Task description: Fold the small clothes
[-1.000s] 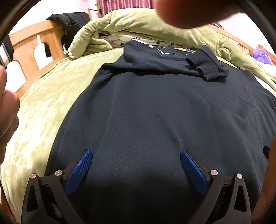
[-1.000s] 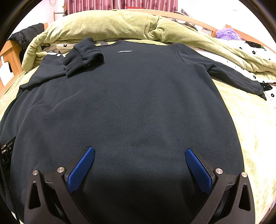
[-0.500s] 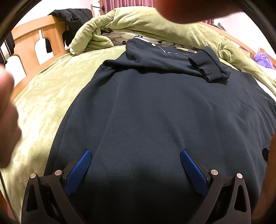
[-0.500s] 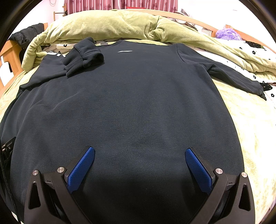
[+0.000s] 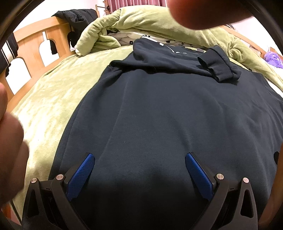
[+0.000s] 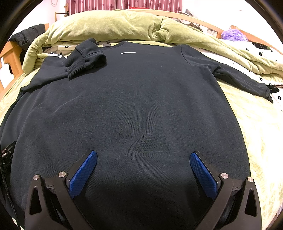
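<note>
A dark navy sweatshirt [image 6: 138, 106] lies flat on a green blanket [image 6: 256, 127], collar at the far side. Its left sleeve [image 6: 84, 60] is folded in across the chest, cuff on top. Its right sleeve [image 6: 238, 77] stretches out to the right. The sweatshirt also shows in the left wrist view [image 5: 168, 115], with the folded cuff [image 5: 219, 67]. My left gripper [image 5: 139, 159] is open and empty over the hem's left part. My right gripper [image 6: 143, 157] is open and empty over the hem's middle.
A bunched green duvet [image 6: 115, 26] lies along the far side of the bed. A wooden bed rail [image 5: 39, 44] with dark clothes [image 5: 77, 16] on it stands at the left. A purple plush [image 6: 231, 35] sits far right. Fingers [image 5: 10, 141] blur the left view's edges.
The left gripper has shifted slightly, so the sweatshirt and folded cuff sit a little further right and lower in its view. The right gripper has not moved. Both stay open.
</note>
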`<action>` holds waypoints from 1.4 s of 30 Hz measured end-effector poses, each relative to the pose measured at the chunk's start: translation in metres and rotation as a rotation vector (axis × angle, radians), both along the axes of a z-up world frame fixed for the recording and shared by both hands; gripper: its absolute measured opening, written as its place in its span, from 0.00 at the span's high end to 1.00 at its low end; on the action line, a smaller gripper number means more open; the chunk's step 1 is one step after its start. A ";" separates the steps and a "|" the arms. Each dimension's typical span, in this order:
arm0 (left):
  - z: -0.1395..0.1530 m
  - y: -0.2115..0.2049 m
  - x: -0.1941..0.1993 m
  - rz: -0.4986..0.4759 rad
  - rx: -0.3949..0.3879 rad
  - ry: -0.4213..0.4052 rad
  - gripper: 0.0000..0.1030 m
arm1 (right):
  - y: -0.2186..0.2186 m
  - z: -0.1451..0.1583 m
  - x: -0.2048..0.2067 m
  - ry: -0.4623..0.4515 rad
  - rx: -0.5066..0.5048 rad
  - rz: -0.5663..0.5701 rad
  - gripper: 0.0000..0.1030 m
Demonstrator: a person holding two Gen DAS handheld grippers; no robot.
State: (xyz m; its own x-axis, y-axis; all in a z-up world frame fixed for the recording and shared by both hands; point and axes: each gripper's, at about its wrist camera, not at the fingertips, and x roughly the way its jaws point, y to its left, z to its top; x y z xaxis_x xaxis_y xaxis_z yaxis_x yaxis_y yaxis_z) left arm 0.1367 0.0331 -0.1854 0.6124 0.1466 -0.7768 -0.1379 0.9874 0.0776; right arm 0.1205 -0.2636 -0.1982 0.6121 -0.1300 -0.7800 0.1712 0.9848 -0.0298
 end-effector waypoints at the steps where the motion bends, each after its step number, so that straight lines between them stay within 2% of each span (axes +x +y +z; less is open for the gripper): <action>1: 0.000 0.001 0.000 0.000 -0.010 -0.003 0.00 | 0.000 0.000 0.000 0.000 0.000 0.000 0.00; 10: 0.000 -0.001 0.000 -0.005 0.001 -0.001 0.00 | 0.000 0.000 0.000 0.000 0.000 0.000 0.00; 18: -0.001 0.004 0.000 -0.015 -0.045 0.000 0.00 | 0.000 0.000 0.000 0.000 0.000 0.000 0.00; 32: -0.001 0.000 0.000 -0.020 -0.036 -0.004 0.00 | 0.000 -0.001 0.000 -0.001 0.000 0.000 0.00; 39: -0.001 0.007 -0.001 -0.024 -0.079 -0.001 0.00 | 0.000 -0.001 0.000 -0.001 -0.001 0.000 0.00; 42: -0.002 0.004 0.000 -0.024 -0.057 0.003 0.00 | 0.000 -0.001 0.000 -0.001 -0.001 0.000 0.00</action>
